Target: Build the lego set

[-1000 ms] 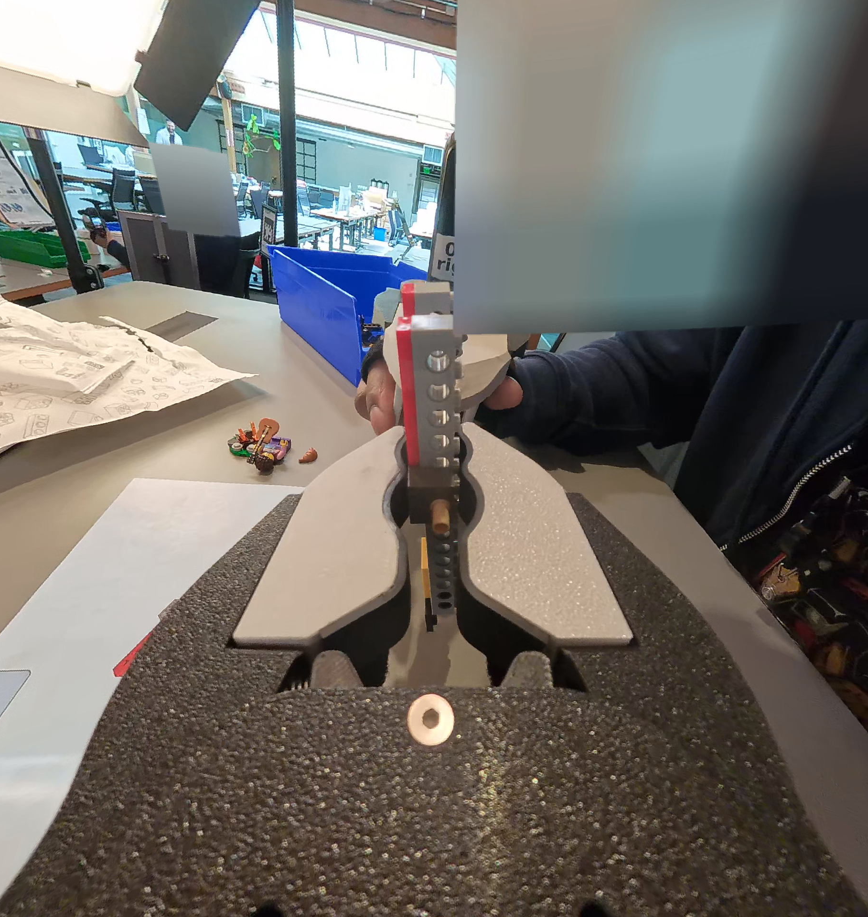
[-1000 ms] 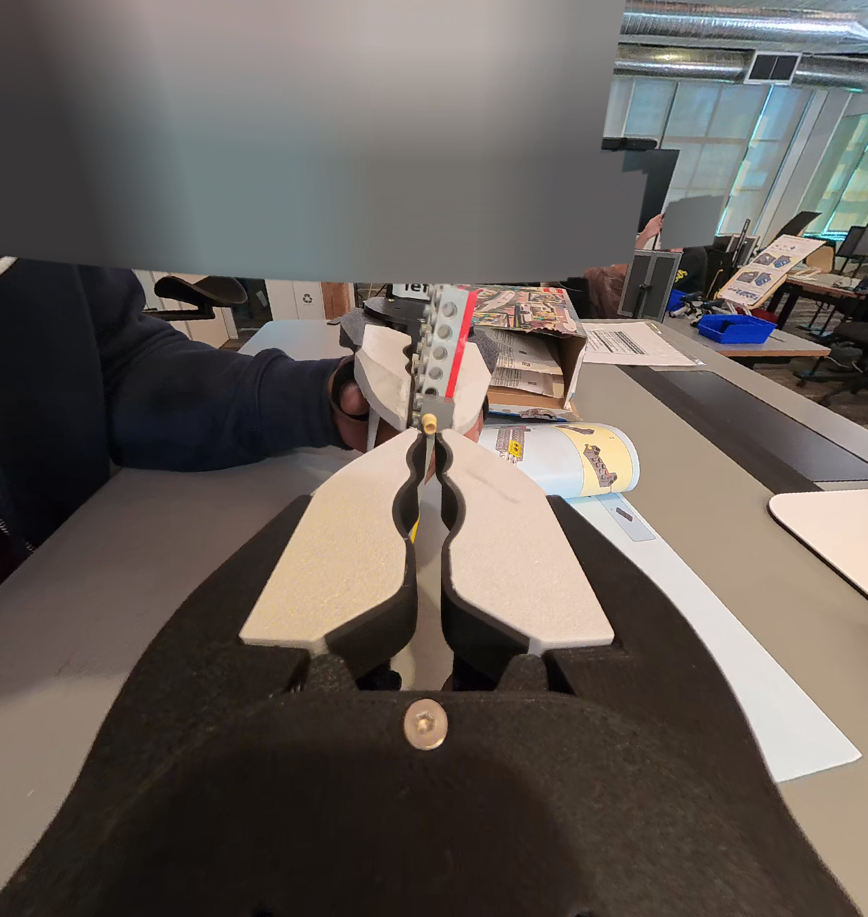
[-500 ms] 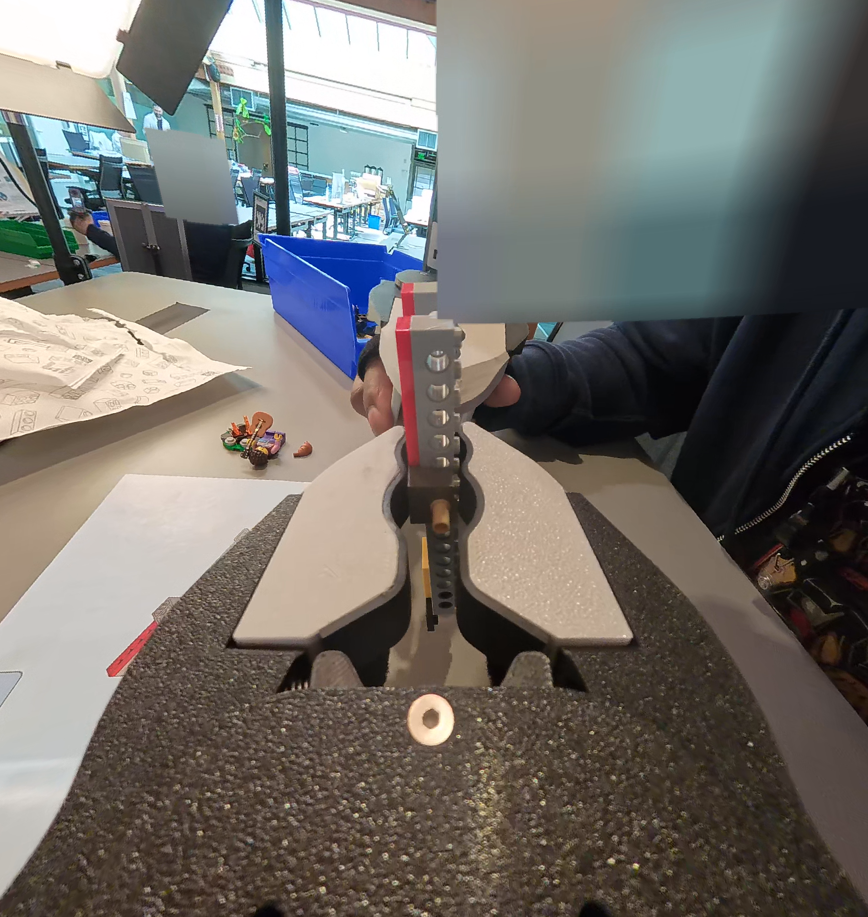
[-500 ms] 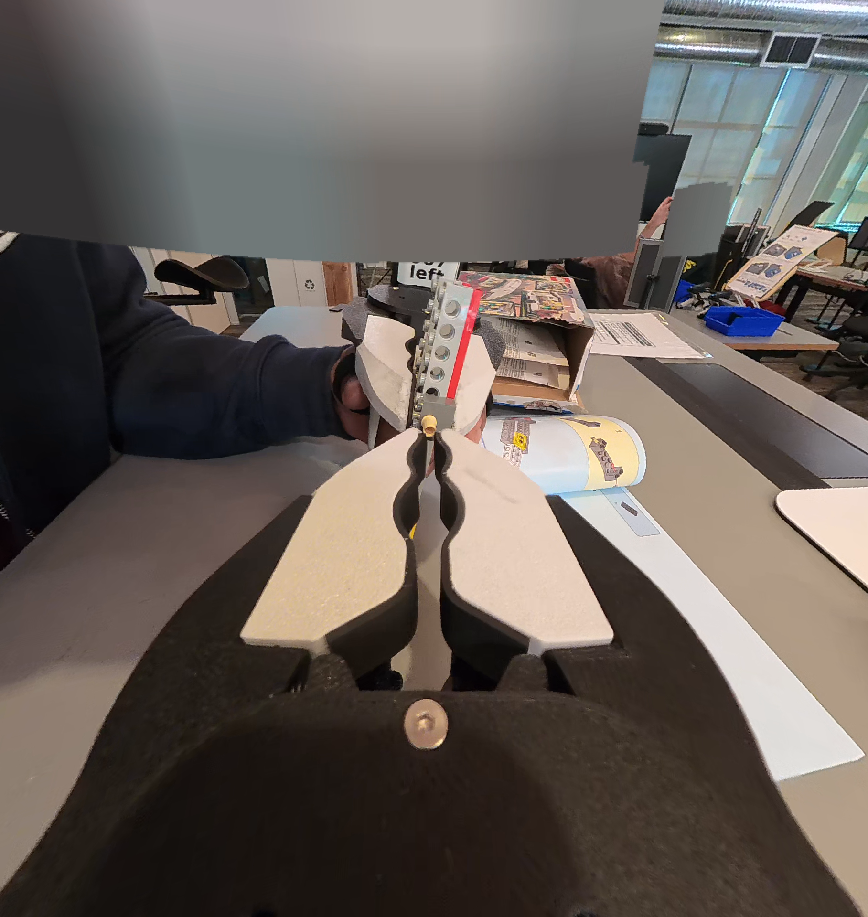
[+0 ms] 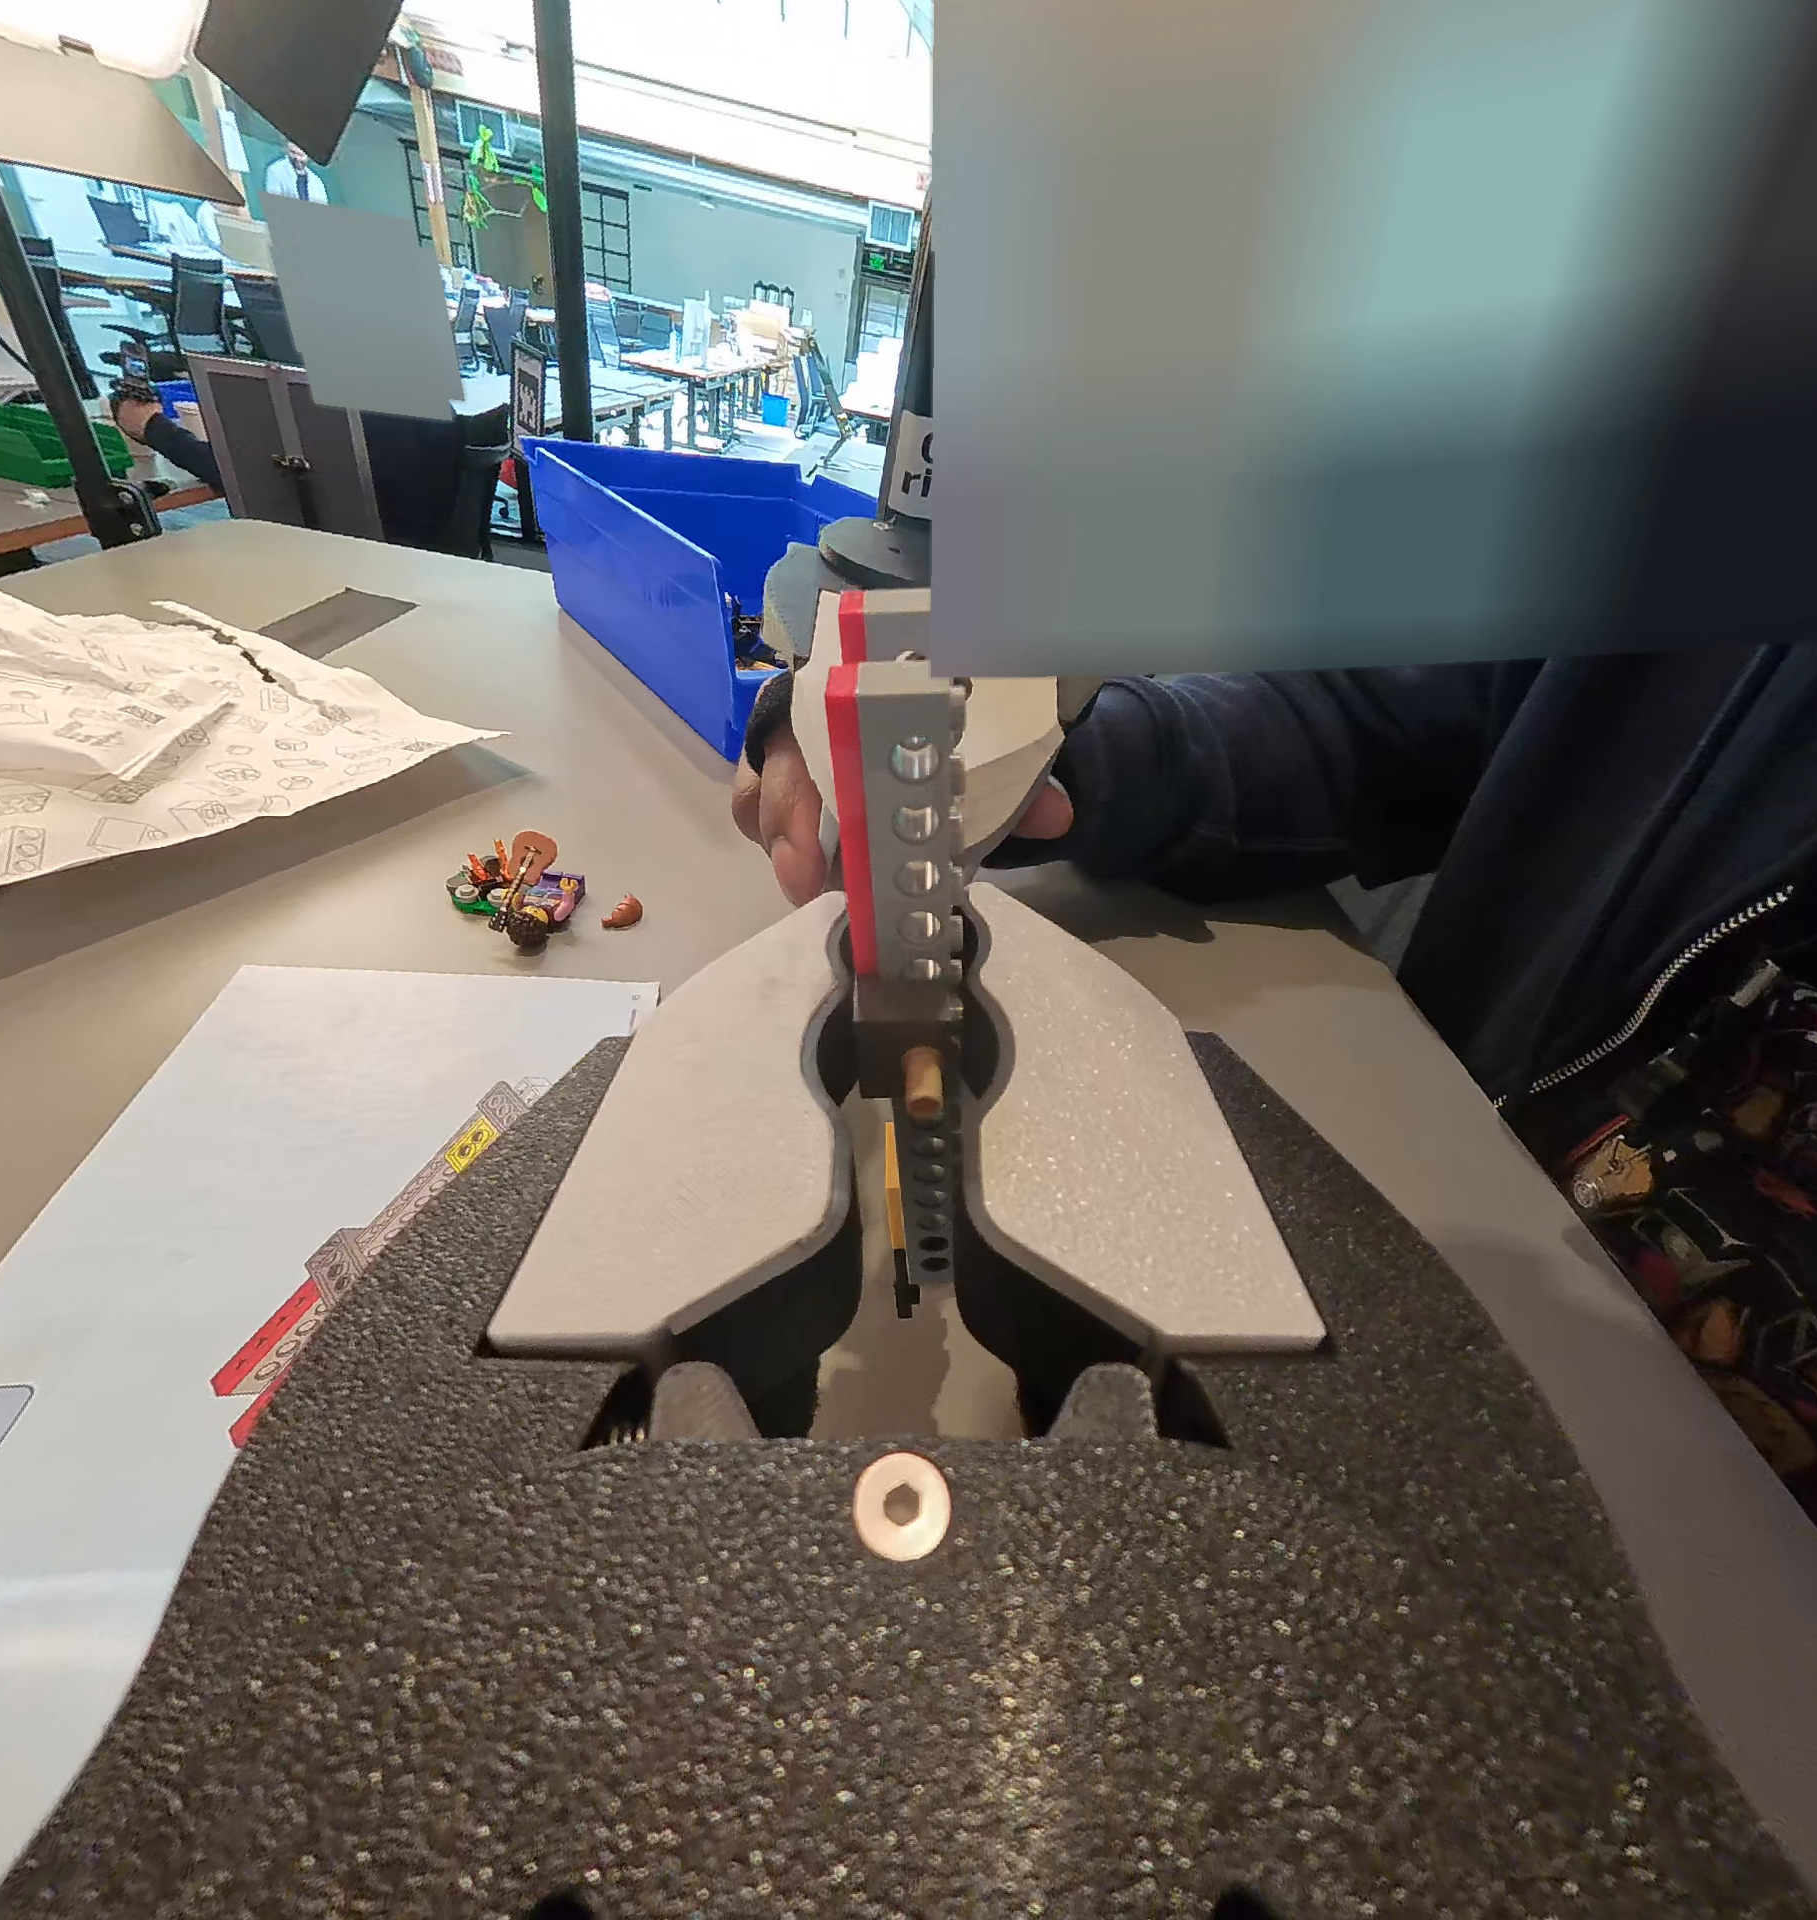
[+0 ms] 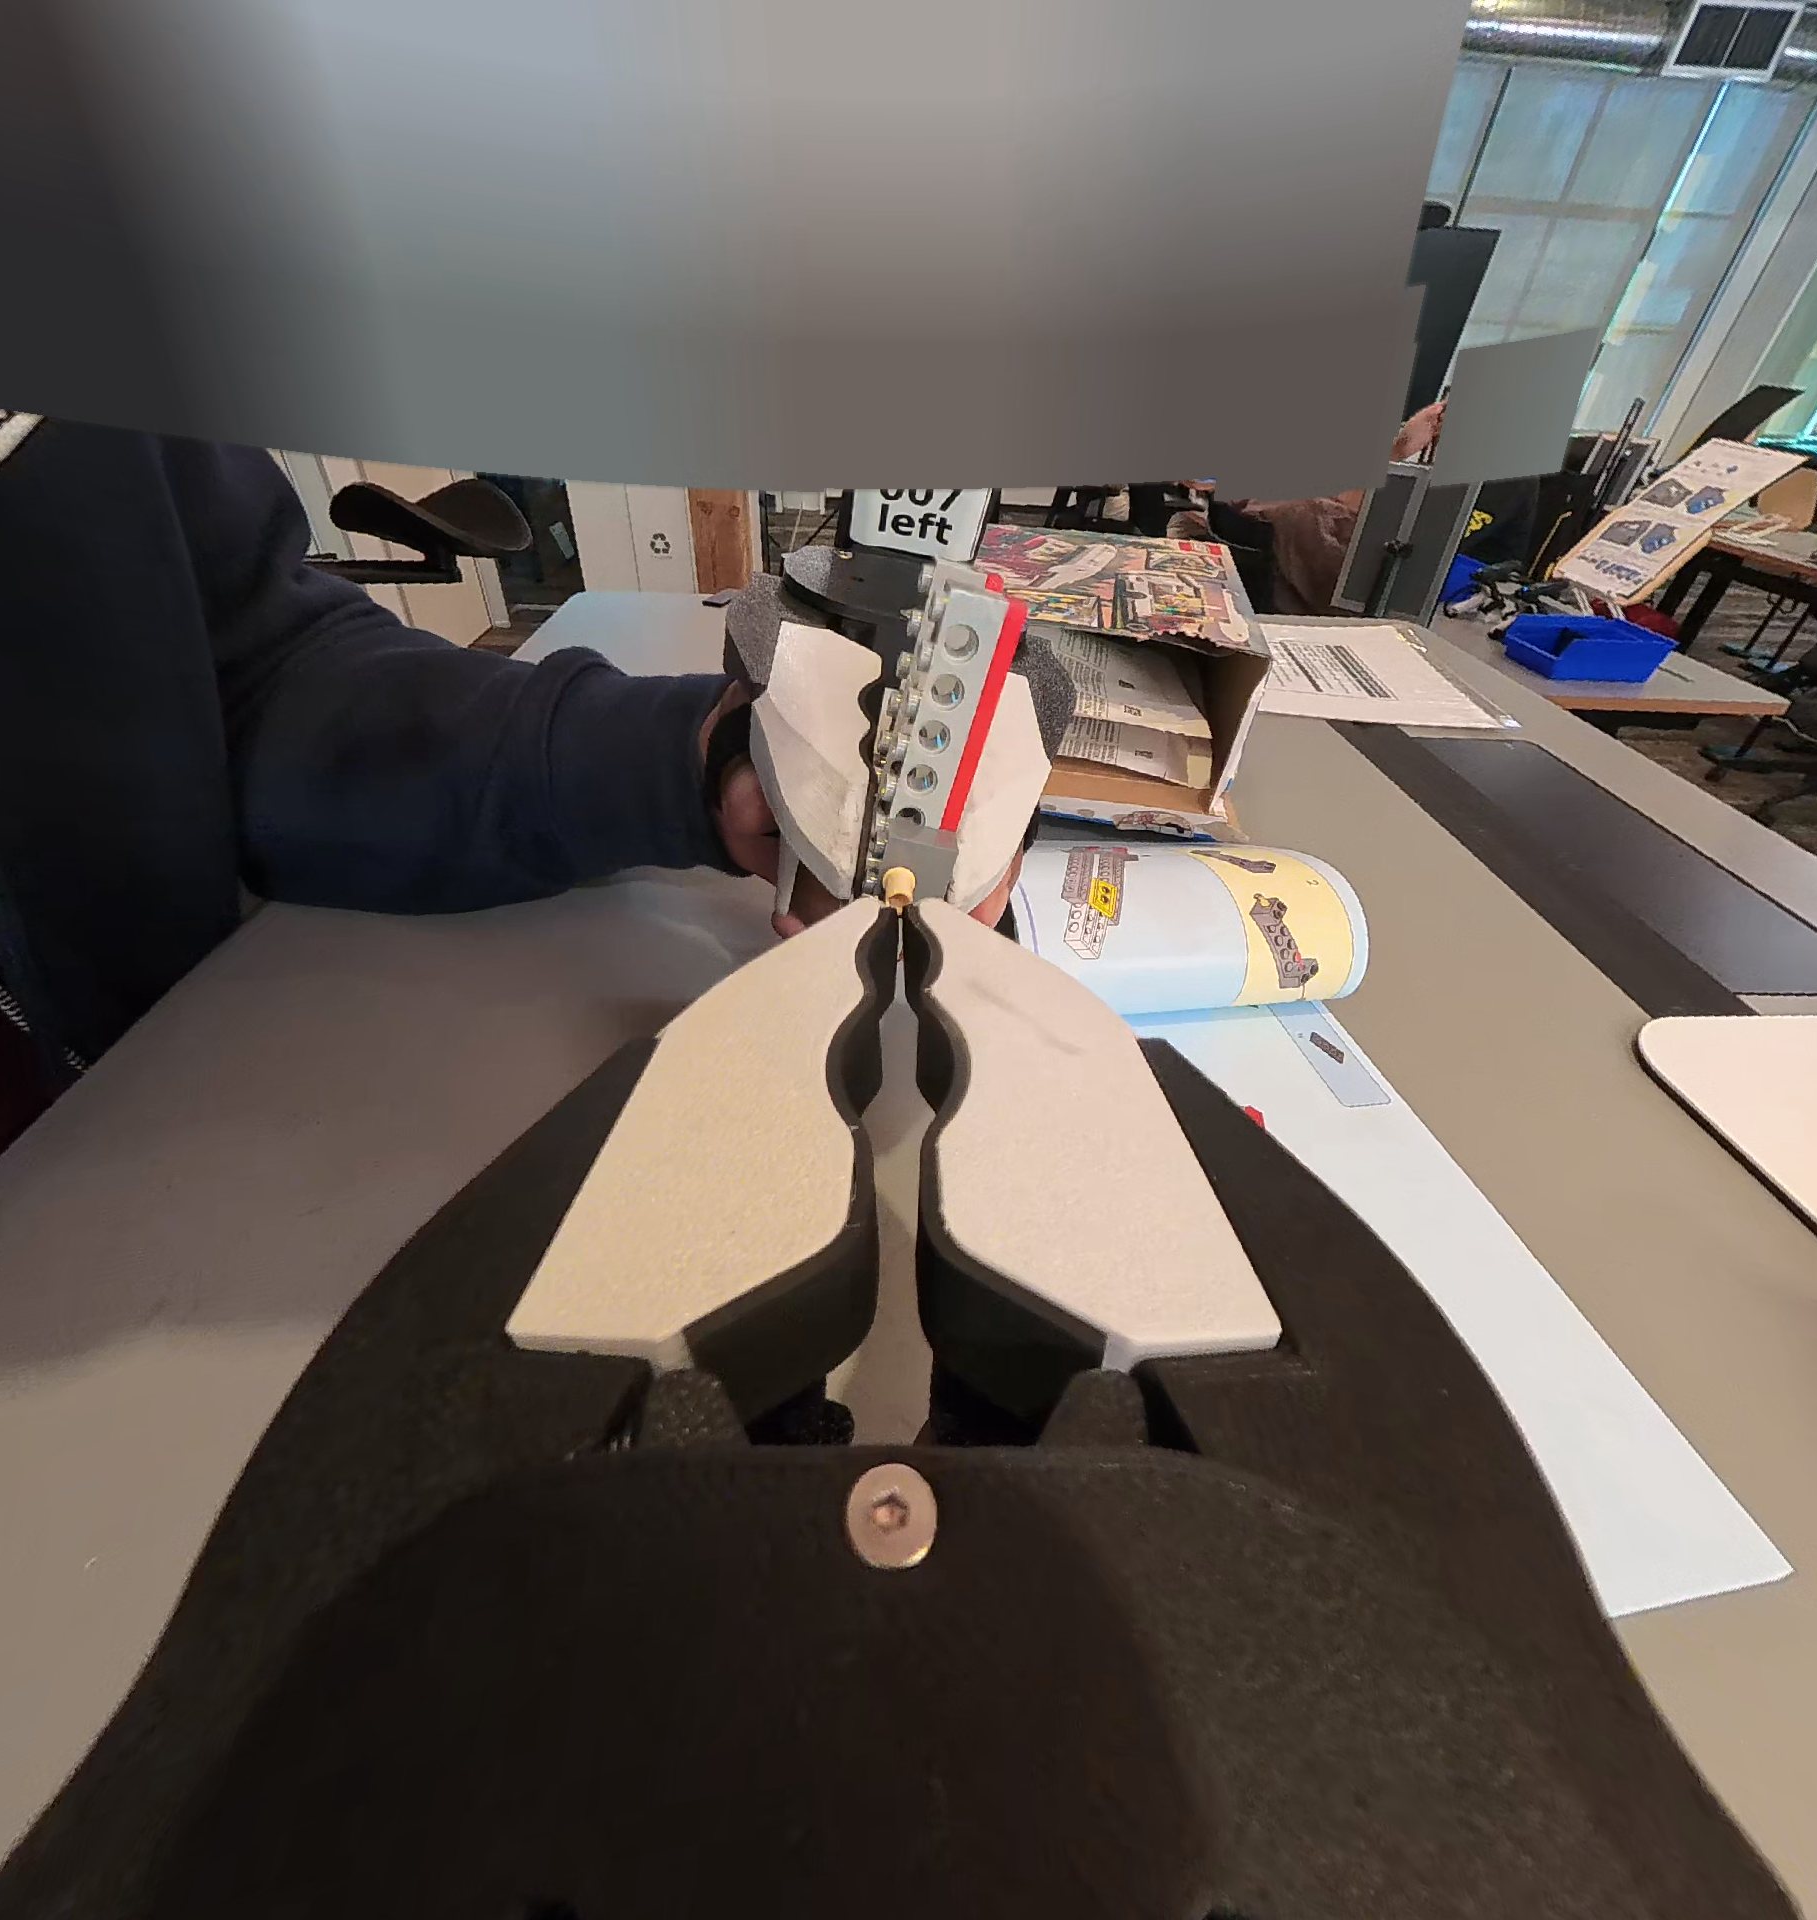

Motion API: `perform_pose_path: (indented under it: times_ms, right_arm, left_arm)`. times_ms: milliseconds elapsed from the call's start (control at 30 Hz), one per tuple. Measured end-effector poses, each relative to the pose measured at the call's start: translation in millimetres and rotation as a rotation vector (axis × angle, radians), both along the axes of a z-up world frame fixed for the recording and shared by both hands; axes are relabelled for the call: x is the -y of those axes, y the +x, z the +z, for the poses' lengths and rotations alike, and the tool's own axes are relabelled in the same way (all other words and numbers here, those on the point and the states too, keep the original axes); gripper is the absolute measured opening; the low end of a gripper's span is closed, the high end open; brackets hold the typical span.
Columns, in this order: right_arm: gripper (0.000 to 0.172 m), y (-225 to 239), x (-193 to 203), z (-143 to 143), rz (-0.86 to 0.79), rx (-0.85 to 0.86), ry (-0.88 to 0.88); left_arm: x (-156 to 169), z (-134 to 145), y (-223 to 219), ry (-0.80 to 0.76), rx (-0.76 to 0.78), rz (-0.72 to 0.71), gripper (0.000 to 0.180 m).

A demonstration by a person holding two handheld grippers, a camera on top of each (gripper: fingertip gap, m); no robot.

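We see a long grey brick bar [image 5: 909,831] with round holes and a red strip down one side, standing up, pinched in our left gripper [image 5: 904,935]. Our right gripper [image 6: 899,920] nips a small tan peg [image 6: 898,884] sticking out of its dark grey end block [image 5: 899,1039].

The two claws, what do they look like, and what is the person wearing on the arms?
Each claw has two broad pale grey fingers with wavy dark inner edges, set in a rough black body with one silver screw. The person's sleeves are dark navy; a zipped navy jacket shows.
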State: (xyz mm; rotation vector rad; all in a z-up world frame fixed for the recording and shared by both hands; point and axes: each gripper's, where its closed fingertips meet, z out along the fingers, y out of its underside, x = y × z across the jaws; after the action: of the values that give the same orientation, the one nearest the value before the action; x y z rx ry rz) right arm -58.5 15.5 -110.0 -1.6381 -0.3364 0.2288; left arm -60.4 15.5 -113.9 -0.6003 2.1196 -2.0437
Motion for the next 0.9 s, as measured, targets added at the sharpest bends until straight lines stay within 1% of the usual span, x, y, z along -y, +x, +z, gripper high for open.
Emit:
perform_pose_path:
  times_ms: [333,400,467,500,567,633,667,800,900]
  right_arm:
    - [0.001,1,0,-3,0.003,0.002,-0.014]
    - [0.001,1,0,-3,-0.001,0.000,-0.022]
    - [0.002,3,1,-6,0.000,0.008,-0.047]
    - [0.006,4,3,-6,0.005,-0.003,-0.052]
    - [0.022,12,6,3,0.016,-0.118,-0.032]
    - [0.029,20,6,10,0.020,-0.253,-0.030]
    - [0.033,19,6,9,0.029,-0.277,-0.042]
    - [0.033,7,1,-1,0.064,-0.286,-0.128]
    - [0.025,2,0,-12,0.083,-0.313,-0.211]
  left_arm:
    - [2,-3,1,0.007,-0.014,0.003,0.015]
    - [1,-2,0,-0.004,-0.039,-0.010,0.015]
    - [1,-5,1,-0.010,-0.093,-0.022,0.015]
    - [1,-8,1,-0.012,-0.146,-0.036,0.015]
    - [5,-20,-2,-0.009,-0.261,-0.073,0.015]
    - [10,-30,-6,0.005,-0.354,-0.118,0.015]
    - [13,-34,-8,0.018,-0.382,-0.128,0.015]
    - [21,-39,-17,0.015,-0.456,-0.200,0.015]
    - [28,-41,-24,0.016,-0.491,-0.243,0.016]
